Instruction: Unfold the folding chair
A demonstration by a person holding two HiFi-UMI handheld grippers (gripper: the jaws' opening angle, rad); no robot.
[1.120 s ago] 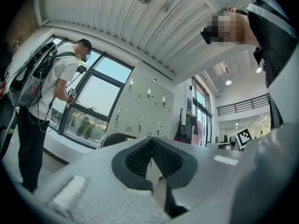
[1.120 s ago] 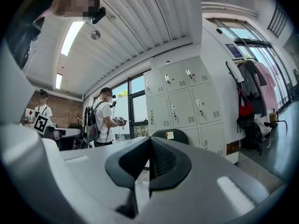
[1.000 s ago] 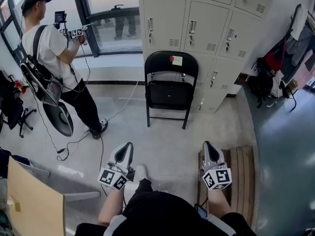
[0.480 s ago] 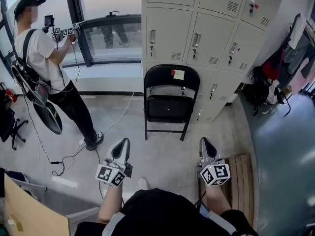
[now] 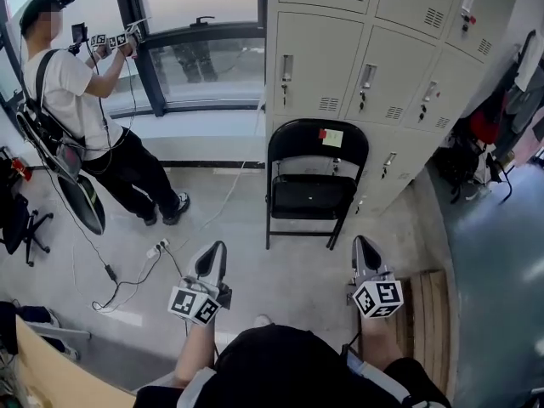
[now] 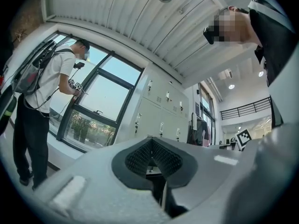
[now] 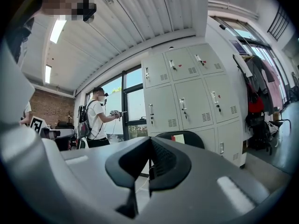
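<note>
Because the chair (image 5: 316,195) stands right against the lockers (image 5: 374,75) and, as far as the head view lets me judge, its seat (image 5: 313,197) is tipped up flat under the backrest (image 5: 317,134), the step in hand is the approach, not the unfolding itself. A pale note (image 5: 332,137) is stuck on the backrest, on the side facing away from the lockers.

Both claws are well short of the lockers, with bare floor (image 5: 289,270) between them and the chair's feet. The left claw (image 5: 212,252) is clenched with nothing in it; its own view shows the pads meeting. The right claw (image 5: 363,246) is likewise pressed together and empty, and it points at the chair.

To do this well, I would close in squarely on the lockers and spread both claws before reaching. One claw should take the top rim of the backrest to steady the frame. The other should hook the seat's free edge and press it down and away from the lockers. The chair probably needs drawing clear of the lockers first, or the rear legs will have no room to splay.

A cable (image 5: 136,266) trails on the floor left of the lockers, near a person (image 5: 76,83) at the window, so footing matters.
</note>
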